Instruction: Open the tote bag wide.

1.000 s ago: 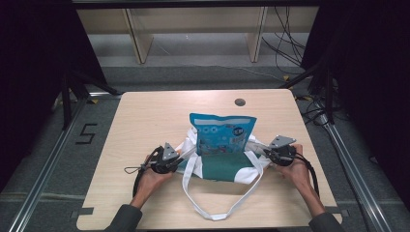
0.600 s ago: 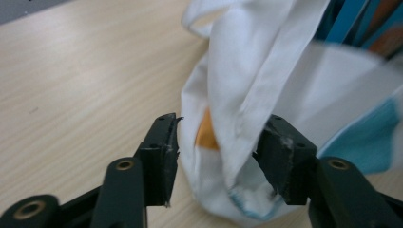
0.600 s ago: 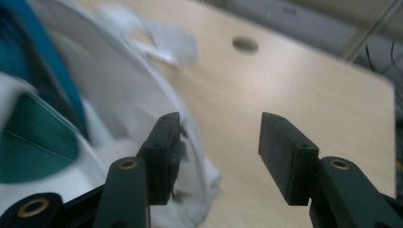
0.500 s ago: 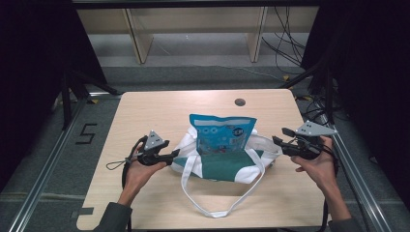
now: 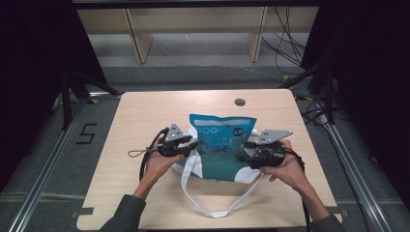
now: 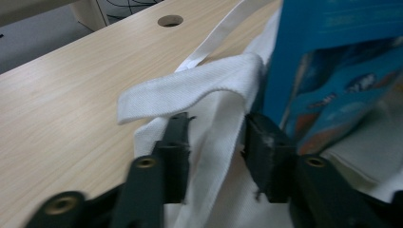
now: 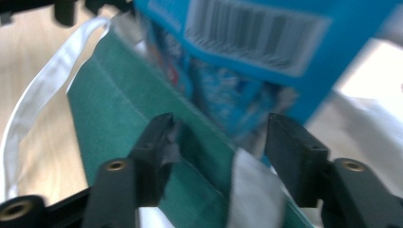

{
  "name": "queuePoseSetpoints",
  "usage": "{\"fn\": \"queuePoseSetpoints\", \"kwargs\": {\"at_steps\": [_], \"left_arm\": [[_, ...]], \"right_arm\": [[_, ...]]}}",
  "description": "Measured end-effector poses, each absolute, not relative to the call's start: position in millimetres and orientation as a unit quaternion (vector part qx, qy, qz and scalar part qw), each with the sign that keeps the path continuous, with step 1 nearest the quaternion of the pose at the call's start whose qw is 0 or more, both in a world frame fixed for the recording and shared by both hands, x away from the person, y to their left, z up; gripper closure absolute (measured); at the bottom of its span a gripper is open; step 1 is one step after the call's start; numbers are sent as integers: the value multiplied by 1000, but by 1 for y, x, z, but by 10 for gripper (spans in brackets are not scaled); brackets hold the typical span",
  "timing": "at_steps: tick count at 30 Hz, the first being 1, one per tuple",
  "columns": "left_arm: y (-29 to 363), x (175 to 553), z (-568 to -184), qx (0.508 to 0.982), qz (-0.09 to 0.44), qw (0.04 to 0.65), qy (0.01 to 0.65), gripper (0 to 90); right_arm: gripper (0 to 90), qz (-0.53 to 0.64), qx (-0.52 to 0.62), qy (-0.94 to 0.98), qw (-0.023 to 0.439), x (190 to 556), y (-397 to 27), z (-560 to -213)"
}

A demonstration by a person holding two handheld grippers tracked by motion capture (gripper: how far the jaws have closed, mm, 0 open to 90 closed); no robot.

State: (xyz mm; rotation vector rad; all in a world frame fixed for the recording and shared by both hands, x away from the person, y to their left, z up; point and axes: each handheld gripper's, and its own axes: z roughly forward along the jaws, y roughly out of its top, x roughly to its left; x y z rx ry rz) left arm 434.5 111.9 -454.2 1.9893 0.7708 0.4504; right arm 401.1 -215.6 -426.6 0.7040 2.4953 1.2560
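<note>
Straddling the tote bag (image 5: 220, 166), both claws gape.

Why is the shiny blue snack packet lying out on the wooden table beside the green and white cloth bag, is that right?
Not quite. The shiny blue snack packet is not lying beside the green and white cloth bag; it stands partly inside it, its top sticking out of the opening. The high view shows this. The bag does rest on the wooden table.
</note>
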Motion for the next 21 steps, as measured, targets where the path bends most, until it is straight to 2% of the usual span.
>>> {"fn": "queuePoseSetpoints", "kwargs": {"at_steps": [3, 5, 9, 10, 17, 21], "left_arm": [[113, 440, -453, 808, 186, 462, 315, 786], [114, 445, -453, 806, 182, 466, 318, 806], [112, 455, -454, 798, 180, 465, 338, 837], [108, 463, -459, 805, 179, 447, 347, 838], [108, 490, -482, 807, 147, 431, 376, 836], [99, 500, -501, 823, 154, 387, 387, 834]], "right_arm": [[758, 394, 212, 884, 135, 395, -215, -428], [834, 388, 201, 890, 128, 387, -218, -426], [856, 371, 179, 906, 101, 368, -223, -432], [857, 364, 177, 911, 84, 361, -222, -441], [853, 325, 151, 933, 42, 349, -202, -477], [854, 343, 163, 925, 17, 356, -201, -487]]}}
